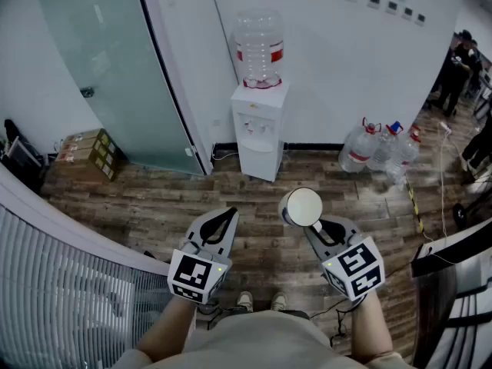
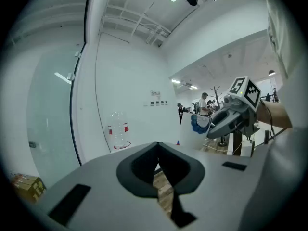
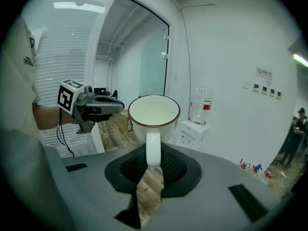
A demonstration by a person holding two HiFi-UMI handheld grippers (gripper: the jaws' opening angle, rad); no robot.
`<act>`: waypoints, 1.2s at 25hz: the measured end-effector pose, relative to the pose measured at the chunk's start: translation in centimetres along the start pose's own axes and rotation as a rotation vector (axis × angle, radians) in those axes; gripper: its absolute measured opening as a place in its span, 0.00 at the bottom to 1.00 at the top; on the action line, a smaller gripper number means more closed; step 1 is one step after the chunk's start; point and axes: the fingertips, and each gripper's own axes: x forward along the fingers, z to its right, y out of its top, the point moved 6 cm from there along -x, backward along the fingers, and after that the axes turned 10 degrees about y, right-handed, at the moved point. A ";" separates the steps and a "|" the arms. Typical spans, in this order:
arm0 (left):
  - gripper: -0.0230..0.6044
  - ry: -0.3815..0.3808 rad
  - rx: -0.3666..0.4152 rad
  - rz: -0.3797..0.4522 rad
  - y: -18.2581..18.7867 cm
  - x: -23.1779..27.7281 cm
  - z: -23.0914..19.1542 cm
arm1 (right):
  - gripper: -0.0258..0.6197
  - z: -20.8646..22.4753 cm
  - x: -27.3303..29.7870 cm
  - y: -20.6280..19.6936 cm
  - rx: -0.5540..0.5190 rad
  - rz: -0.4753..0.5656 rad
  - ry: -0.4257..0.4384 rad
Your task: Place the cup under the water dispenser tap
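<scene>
Head view, floor point(image 1: 154, 206): left open up to the water dispenser point(image 1: 258, 133).
Right tool point(image 3: 153, 160): angled down, cup point(image 3: 153, 112) pinched by handle, well short of dispenser.
Left tool point(image 2: 158, 150): pressed together, held near level.

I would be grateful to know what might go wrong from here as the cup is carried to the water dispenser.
1. The right gripper holds the cup only by its narrow handle, so the cup might swing or slip on the way.
2. The water dispenser stands across the floor by the wall, and its tap recess looks small, so the cup's rim could knock the front panel on approach.
</scene>
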 end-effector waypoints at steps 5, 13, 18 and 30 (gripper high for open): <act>0.05 0.010 0.006 0.001 0.0 0.5 0.1 | 0.14 0.7 0.1 -0.2 0.017 0.016 0.002; 0.05 0.022 0.000 -0.035 -0.5 1.9 1.5 | 0.15 2.7 0.1 -1.1 0.005 -0.001 0.015; 0.05 0.032 -0.002 -0.033 -0.7 2.9 3.4 | 0.14 4.5 -0.4 -2.8 0.012 -0.012 0.039; 0.05 0.090 -0.001 -0.034 -0.8 4.8 5.1 | 0.14 8.1 0.0 -5.1 -0.005 -0.022 0.076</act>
